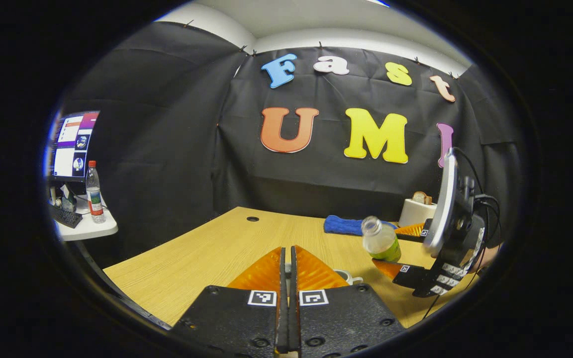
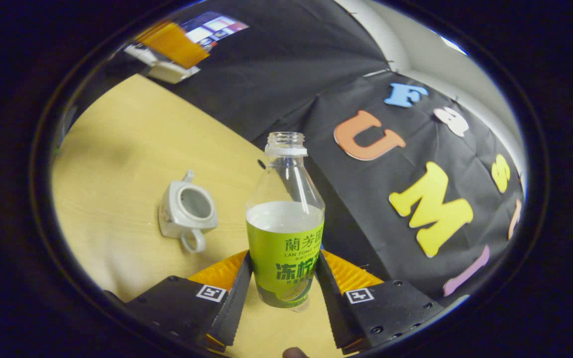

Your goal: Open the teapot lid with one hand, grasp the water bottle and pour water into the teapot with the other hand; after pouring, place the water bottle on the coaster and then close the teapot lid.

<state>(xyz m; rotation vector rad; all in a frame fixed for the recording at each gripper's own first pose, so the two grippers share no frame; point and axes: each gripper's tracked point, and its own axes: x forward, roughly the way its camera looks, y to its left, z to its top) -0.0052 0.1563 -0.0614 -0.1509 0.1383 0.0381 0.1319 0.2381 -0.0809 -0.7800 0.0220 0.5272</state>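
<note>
My right gripper (image 2: 285, 258) is shut on the green-labelled water bottle (image 2: 285, 233), which has no cap and is about half full. In the left gripper view the same bottle (image 1: 380, 241) leans left in that gripper (image 1: 395, 248), above the table's right side. The white teapot (image 2: 187, 214) stands lidless on the wooden table (image 2: 117, 149), left of the bottle. My left gripper (image 1: 288, 251) is shut, its fingers almost touching. It appears far off in the right gripper view (image 2: 172, 44) with a white piece, apparently the teapot lid (image 2: 167, 72), under it. The teapot's rim (image 1: 348, 276) peeks out right of my left fingers.
A blue cloth mat (image 1: 346, 224) lies at the table's far right, with a white toaster (image 1: 418, 211) behind it. A side table (image 1: 87, 226) on the left carries a monitor (image 1: 72, 144), a keyboard and another bottle (image 1: 95, 191). Black cloth walls close the booth.
</note>
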